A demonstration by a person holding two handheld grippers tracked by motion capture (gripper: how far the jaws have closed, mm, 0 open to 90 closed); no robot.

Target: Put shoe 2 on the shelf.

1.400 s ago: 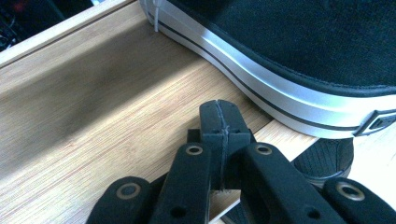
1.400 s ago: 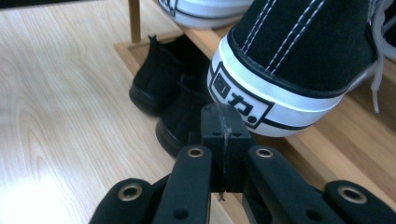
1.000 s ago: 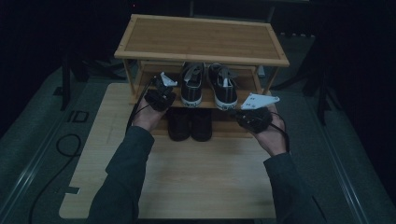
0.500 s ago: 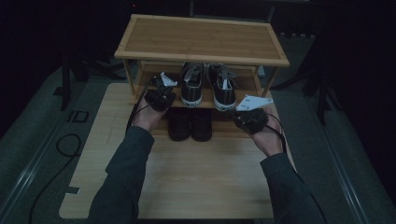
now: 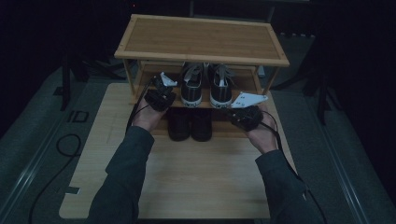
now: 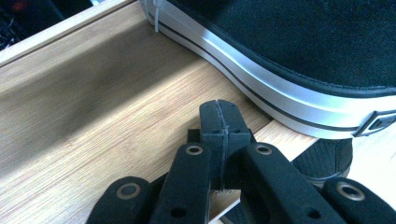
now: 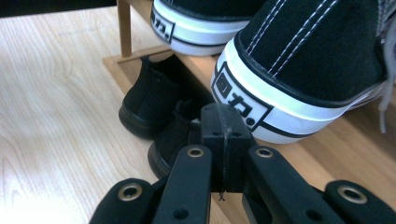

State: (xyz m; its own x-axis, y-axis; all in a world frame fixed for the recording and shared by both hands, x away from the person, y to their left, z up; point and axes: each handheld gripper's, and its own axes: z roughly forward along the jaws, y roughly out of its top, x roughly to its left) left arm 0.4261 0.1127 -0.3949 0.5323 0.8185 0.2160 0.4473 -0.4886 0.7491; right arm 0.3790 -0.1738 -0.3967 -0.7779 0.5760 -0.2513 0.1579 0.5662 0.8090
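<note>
From above, the high view has a wooden shoe rack point(image 5: 201, 39) standing at the far end of the worktop point(image 5: 187, 172), with a pair of black-and-white sneakers point(image 5: 206, 86) on its middle shelf and a pair of plain black shoes point(image 5: 189, 123) heel-out on the level beneath. The left hand-held gripper point(image 5: 159, 95) sits at the shelf edge just left of the sneakers; the right hand-held gripper point(image 5: 245, 114) sits at the shelf's right front, just beside the right sneaker.

Seen through the left gripper view, the left hand-held gripper point(image 6: 219, 112) has its jaws pressed together on nothing, tips over the bamboo shelf point(image 6: 107, 107), close to the white-striped sole of the left sneaker point(image 6: 289, 56) but apart from it.

Across in the right gripper view, the right hand-held gripper point(image 7: 223, 119) is likewise pressed together and empty, aimed at the logo heel patch of the right sneaker point(image 7: 299, 70), with the black shoes point(image 7: 154, 107) lower and to the left.

By my reading, this is the approach step: both tools are lined up beside the sneakers and no grasp has begun. The next move calls for spreading the jaws, then closing on a heel or collar rim firmly enough to draw each sneaker off the shelf without dragging its laces or knocking its neighbour.
</note>
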